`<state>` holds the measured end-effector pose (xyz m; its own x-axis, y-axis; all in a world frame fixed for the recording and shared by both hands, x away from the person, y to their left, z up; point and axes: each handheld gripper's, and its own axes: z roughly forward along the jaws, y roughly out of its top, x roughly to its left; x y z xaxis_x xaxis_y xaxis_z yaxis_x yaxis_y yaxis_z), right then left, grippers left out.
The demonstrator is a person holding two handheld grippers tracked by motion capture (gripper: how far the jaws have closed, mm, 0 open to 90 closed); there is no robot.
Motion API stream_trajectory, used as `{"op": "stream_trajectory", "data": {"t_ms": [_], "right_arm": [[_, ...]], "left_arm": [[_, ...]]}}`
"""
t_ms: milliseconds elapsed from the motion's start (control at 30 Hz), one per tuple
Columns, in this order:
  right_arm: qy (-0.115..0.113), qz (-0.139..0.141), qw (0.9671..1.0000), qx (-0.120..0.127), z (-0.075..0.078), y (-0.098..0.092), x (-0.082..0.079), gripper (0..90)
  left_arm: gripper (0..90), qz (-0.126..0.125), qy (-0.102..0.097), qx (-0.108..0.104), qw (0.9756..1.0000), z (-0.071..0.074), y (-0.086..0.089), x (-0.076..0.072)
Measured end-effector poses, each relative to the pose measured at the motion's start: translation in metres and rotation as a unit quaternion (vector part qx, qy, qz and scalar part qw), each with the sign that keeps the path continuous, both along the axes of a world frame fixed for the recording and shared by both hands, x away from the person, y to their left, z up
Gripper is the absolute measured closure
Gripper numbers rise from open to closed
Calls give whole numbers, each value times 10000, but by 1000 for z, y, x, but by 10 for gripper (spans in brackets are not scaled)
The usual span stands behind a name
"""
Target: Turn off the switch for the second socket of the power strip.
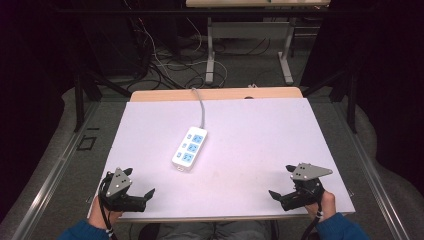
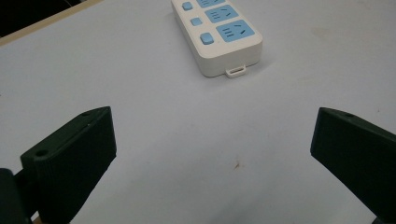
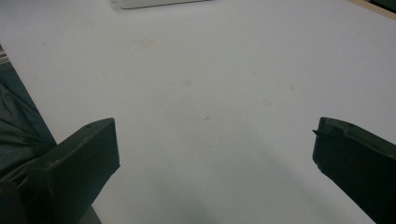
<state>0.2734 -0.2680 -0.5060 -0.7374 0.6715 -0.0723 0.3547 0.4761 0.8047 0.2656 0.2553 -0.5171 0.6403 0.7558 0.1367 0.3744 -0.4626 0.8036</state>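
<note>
A white power strip point(image 1: 190, 148) with blue sockets and buttons lies on the white tabletop point(image 1: 260, 135), slightly left of centre. Its grey cable point(image 1: 202, 107) runs off the far edge. My left gripper point(image 1: 140, 181) rests at the front left corner, open and empty. In the left gripper view the power strip's near end point(image 2: 219, 37) lies ahead of the left gripper point(image 2: 212, 140), well apart from the jaws. My right gripper point(image 1: 281, 181) sits at the front right, open, with bare table between its jaws. In the right gripper view the right gripper point(image 3: 215, 149) points across the table, and the power strip's edge point(image 3: 159, 3) just shows at the top.
A strip of wooden table point(image 1: 220, 94) shows along the far edge. Behind it stand another table's legs point(image 1: 210, 55) and a tangle of floor cables point(image 1: 160, 65). Dark curtains close off both sides. The person's lap point(image 3: 18, 126) is at the front edge.
</note>
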Motion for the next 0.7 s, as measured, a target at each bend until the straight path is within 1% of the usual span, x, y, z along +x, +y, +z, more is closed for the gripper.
{"op": "stream_trajectory", "data": {"t_ms": [33, 67, 100, 167, 200, 233, 267, 300, 467, 500, 567, 633, 667, 700], "right_arm": [[-38, 25, 10000, -3, 0, 0, 1, 0], [-64, -26, 10000, 35, 0, 1, 0, 0], [-81, -18, 10000, 26, 0, 0, 0, 0], [-28, 13, 10000, -4, 0, 0, 0, 0], [-62, -13, 10000, 11, -1, 1, 0, 0], [-58, 29, 10000, 4, -1, 0, 1, 0], [14, 29, 10000, -3, -1, 0, 1, 0], [-7, 18, 10000, -1, -1, 0, 1, 0], [-26, 22, 10000, 9, -1, 1, 1, 0], [9, 18, 10000, -5, -1, 1, 1, 0], [-19, 30, 10000, 13, -1, 0, 1, 0], [-45, -16, 10000, 19, -2, 1, 2, 0], [-41, -10, 10000, 20, -1, 1, 2, 0], [-29, 0, 10000, 11, -1, 1, 2, 0]], "left_arm": [[1, 0, 0, 0, 10000, 0, 0, 0], [1, 8, -10, 15, 10000, 0, 0, 0], [1, 8, -10, 15, 10000, 0, 0, 0], [1, 28, 17, -9, 10000, 0, 0, -1], [1, 32, 53, -31, 10000, 0, -1, -1], [1, 29, 50, -28, 10000, 0, -1, 0], [1, 23, 5, 34, 10000, 0, -1, 0], [1, 18, 38, 57, 10000, 0, -1, 0], [1, 46, 34, 49, 10000, 1, 0, 0], [1, 53, 32, 48, 10000, 1, 0, 0], [1, 52, 25, 59, 10000, 1, 0, 1], [1, 69, -4, 94, 9999, 2, 0, 1], [1, 87, -11, 57, 9999, 2, -1, 2], [1, 93, -17, 68, 9999, 2, -1, 2]]}}
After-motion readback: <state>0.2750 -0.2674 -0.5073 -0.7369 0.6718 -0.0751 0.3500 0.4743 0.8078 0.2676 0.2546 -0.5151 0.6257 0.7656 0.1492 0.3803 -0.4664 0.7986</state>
